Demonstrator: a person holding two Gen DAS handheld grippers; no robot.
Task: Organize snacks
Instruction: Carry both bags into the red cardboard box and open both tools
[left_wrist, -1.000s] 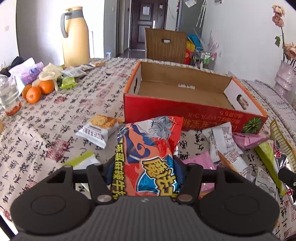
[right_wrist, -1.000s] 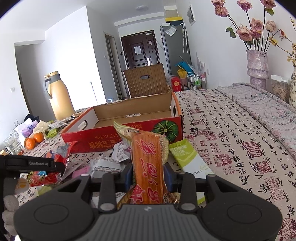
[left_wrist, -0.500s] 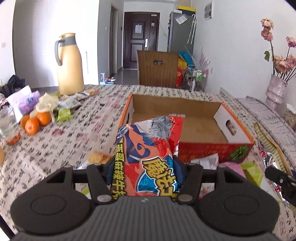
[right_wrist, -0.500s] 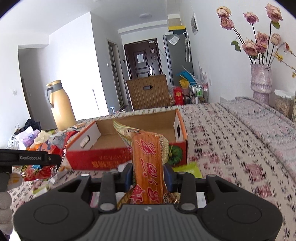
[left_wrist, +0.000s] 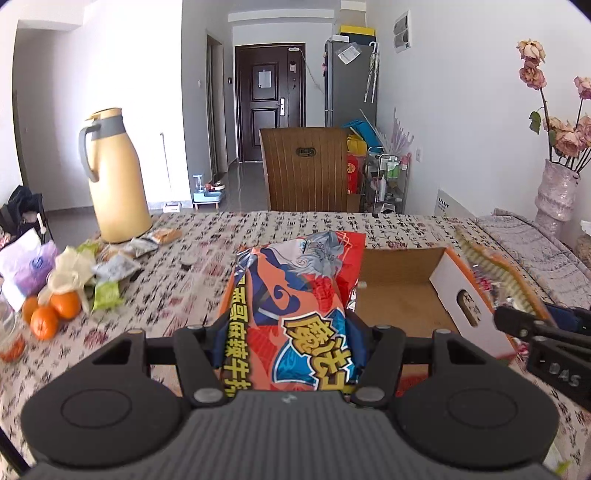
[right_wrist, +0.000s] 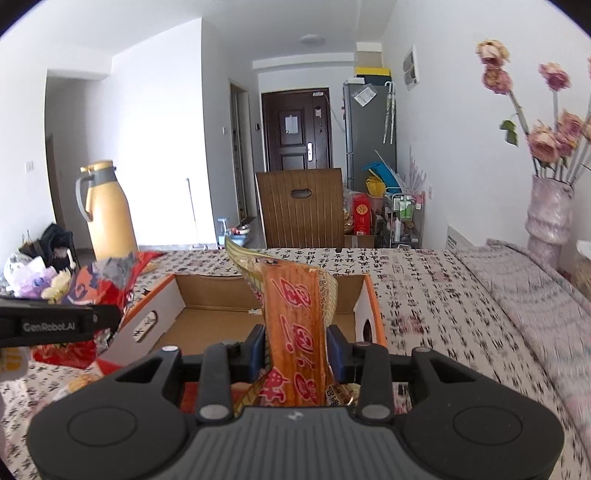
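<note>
**Two packets over the box**

Carrying a snack each, both claws hang above the open cardboard box (right_wrist: 207, 321) on the table (left_wrist: 177, 295). The left claw (left_wrist: 286, 347) is clamped on a red-and-blue snack packet (left_wrist: 295, 314); the right claw (right_wrist: 295, 349) is clamped on a narrow orange snack packet (right_wrist: 295, 325). The box looks nearly empty. The risks, as I judge them: the claws sit close together and could knock, and a limp packet let go too near the box wall may catch the rim and slide out.
</note>
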